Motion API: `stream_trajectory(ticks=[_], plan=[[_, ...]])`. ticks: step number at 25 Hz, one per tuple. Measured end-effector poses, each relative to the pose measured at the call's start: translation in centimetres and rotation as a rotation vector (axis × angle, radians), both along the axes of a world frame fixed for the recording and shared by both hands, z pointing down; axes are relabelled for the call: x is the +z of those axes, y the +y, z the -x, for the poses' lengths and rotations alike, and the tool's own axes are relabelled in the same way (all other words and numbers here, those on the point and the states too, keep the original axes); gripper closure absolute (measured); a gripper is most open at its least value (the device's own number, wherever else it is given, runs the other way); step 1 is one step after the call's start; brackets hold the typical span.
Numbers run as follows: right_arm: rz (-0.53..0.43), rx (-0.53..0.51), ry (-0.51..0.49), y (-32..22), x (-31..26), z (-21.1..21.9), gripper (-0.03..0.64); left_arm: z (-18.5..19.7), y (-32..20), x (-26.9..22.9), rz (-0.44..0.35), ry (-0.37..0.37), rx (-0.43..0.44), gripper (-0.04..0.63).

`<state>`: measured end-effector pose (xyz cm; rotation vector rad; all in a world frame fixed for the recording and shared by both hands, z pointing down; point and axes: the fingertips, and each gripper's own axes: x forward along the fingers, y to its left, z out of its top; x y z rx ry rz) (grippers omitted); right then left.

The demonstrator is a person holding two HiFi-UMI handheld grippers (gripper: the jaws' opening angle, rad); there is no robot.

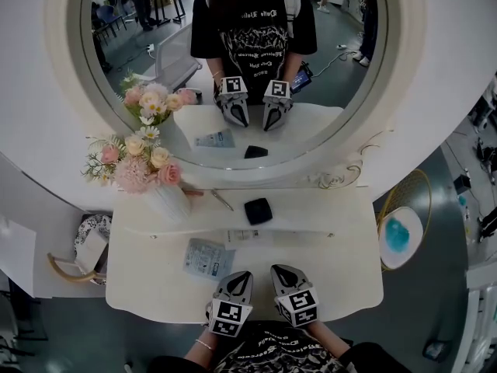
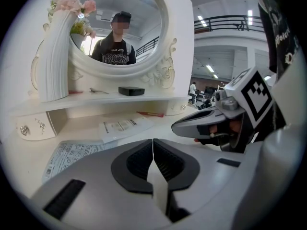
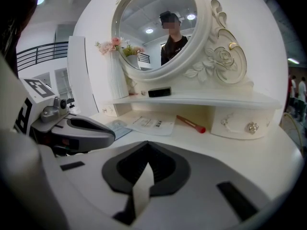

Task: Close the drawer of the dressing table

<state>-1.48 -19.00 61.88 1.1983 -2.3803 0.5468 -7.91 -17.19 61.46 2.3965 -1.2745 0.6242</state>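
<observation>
At the near edge of the tabletop (image 1: 342,263), the left gripper (image 1: 241,278) and the right gripper (image 1: 284,273) lie side by side, both pointing towards the mirror (image 1: 342,76). Each has its jaws pressed together with nothing between them.

The only drawers I can make out are two small ones tucked under the shelf (image 1: 311,208). The left drawer (image 2: 31,126) sits ahead of the left gripper and off to its left. The right drawer (image 3: 237,123), with a glittering knob (image 3: 250,127), sits ahead of the right gripper and off to its right. Both are well apart from the grippers. Their fronts look pushed in, though I can't be sure the left one is fully home. A leaflet (image 1: 208,259) lies just ahead of the left gripper.

As I read it, no push is under way: the closing is either finished or not begun. If a drawer is ajar, the nearer gripper should reach forward and outward, jaws kept together. It should then set its tips against the drawer front beside the knob and press straight back until the front meets the frame.
</observation>
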Motion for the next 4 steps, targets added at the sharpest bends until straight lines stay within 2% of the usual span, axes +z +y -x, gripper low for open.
stream_trajectory(ticks=[4], plan=[[-0.001,-0.004,0.001,-0.32,0.05,0.11,0.607,0.02,-0.32,0.12,0.002,-0.002,0.000,0.578]])
